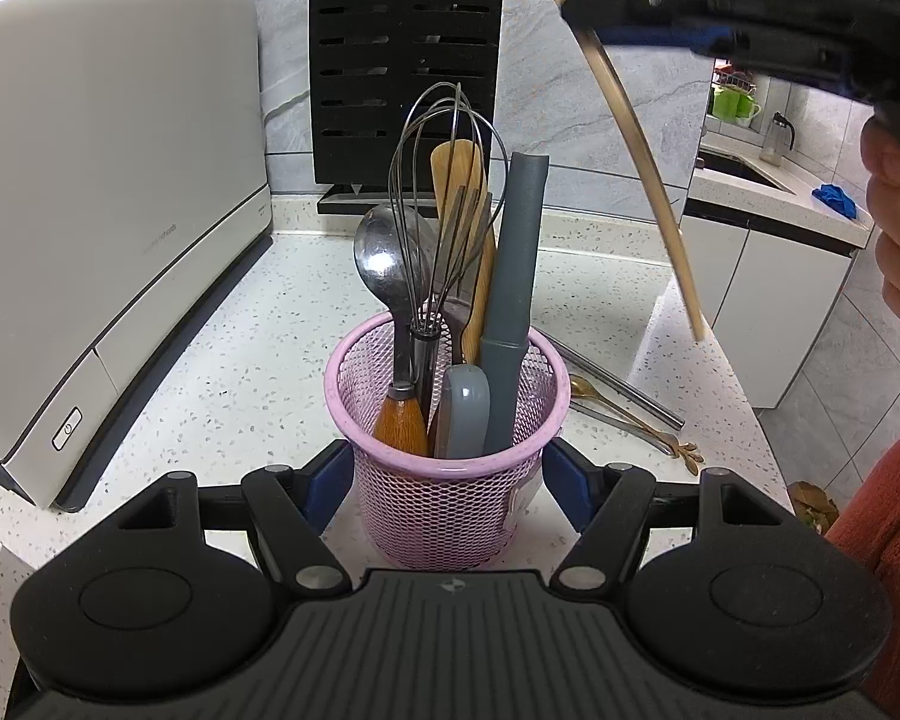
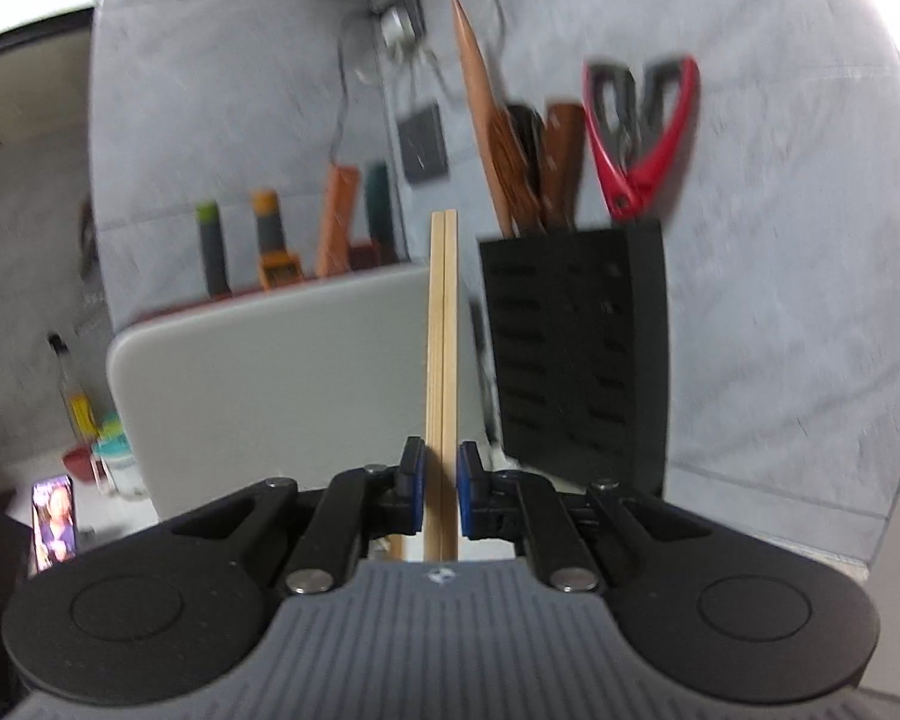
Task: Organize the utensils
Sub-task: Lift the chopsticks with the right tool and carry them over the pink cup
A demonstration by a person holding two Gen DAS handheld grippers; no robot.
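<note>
A pink mesh cup stands on the speckled counter, and my left gripper is shut on it, one blue pad against each side. Inside the cup stand a steel spoon, a wire whisk, a wooden spatula and a grey-handled knife. My right gripper hovers at the upper right, shut on a pair of wooden chopsticks. They hang down to the right of the cup, clear of its rim. In the right wrist view the chopsticks stand upright between the pads of the right gripper.
A white appliance fills the left, and a black slotted knife block stands behind the cup. Metal rods and a gold utensil lie right of the cup, near the counter's edge. A person's hand holds the right gripper.
</note>
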